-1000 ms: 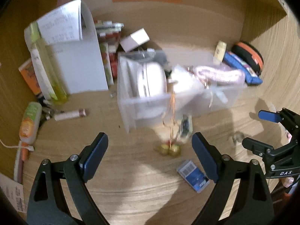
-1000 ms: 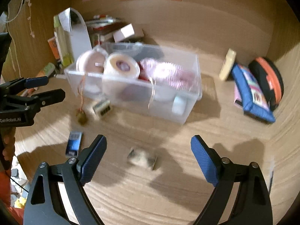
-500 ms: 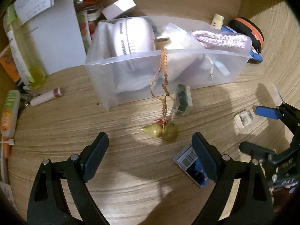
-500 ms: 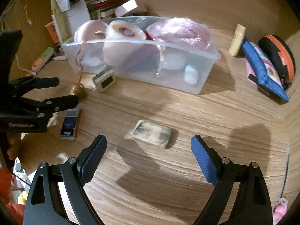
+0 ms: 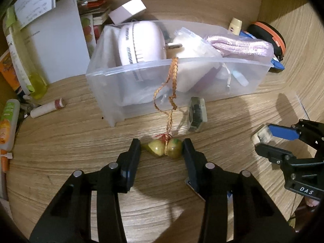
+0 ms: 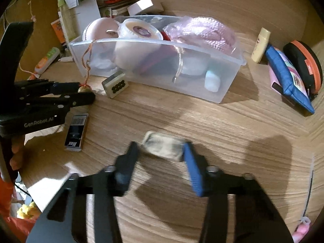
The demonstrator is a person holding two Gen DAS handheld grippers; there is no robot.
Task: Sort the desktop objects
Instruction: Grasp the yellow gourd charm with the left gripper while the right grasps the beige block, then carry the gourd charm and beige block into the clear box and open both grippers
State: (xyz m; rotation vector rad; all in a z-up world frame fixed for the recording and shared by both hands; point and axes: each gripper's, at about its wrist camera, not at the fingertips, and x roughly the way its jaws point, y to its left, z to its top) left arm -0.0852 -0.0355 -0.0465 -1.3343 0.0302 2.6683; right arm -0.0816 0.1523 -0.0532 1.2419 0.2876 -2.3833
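**Both grippers closing in on small items beside the clear bin**

Down on the wooden bench point(image 5: 60, 141), the left gripper point(image 5: 162, 148) has its jaws narrowed on either side of a yellow-green gourd charm point(image 5: 164, 149). Its right side touches the right jaw, while a small gap shows at the left jaw, so the charm is bracketed rather than clearly clamped. An orange braided cord point(image 5: 172, 85) runs up from the charm and over the front rim of the clear plastic bin point(image 5: 109, 93), which stands just behind. A mahjong tile point(image 5: 196, 114) leans against the bin's front wall, just right of the cord.

Meanwhile the right gripper point(image 6: 161, 151) sits low over the bench, its jaws narrowed around a second, pale tile point(image 6: 162, 145) lying flat. The tile fills most of the gap; motion blur hides whether the pads press it. A small dark box with a barcode point(image 6: 76, 131) lies to the left of it, near the left gripper.

Inside the bin are a pink round case point(image 5: 139, 42), a tape roll point(image 6: 137, 34) and a bagged pink rope point(image 6: 202, 32). A blue pouch point(image 6: 287, 79) and an orange-rimmed black case point(image 6: 305, 64) rest at the far right, well apart from the bin.
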